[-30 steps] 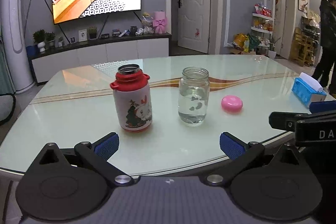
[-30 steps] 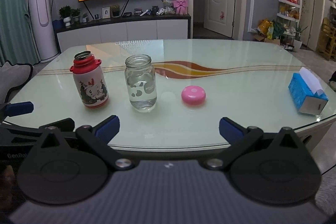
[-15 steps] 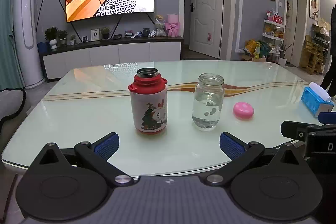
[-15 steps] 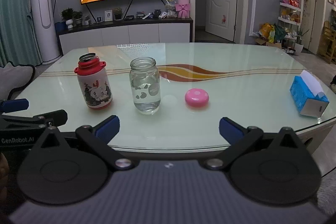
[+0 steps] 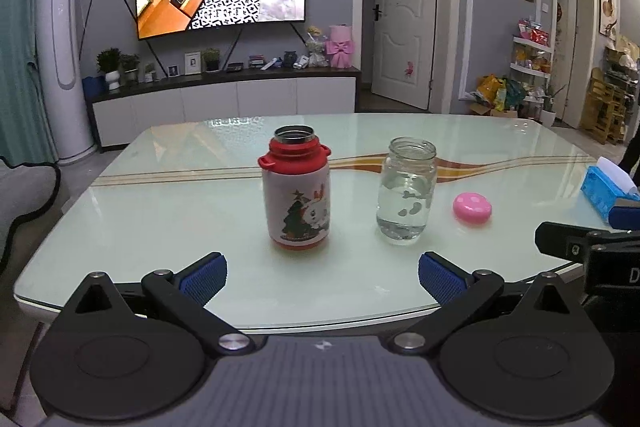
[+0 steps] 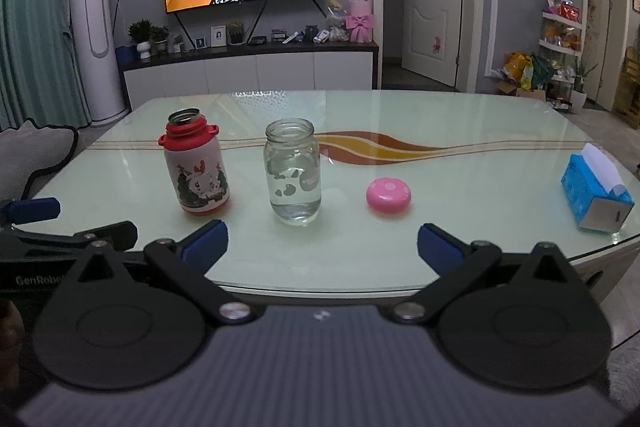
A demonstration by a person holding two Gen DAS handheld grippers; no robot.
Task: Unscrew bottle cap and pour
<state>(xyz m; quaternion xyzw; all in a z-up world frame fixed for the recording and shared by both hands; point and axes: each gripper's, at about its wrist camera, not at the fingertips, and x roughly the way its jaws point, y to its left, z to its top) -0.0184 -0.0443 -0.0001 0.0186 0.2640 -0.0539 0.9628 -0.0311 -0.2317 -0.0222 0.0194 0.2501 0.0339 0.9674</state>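
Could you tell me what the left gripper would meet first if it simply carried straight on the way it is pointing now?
Probably the red bottle: it stands just left of the midline between the open left gripper fingers, with bare table before it. Depth is uncertain.

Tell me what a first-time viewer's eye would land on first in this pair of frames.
Probably the red-and-white cartoon flask, upright with its mouth uncapped at the middle of the glass table, and the clear glass jar holding some water just to its right. The pink cap lies further right, apart from both. Both the left gripper and the right gripper hang open and empty at the near edge.
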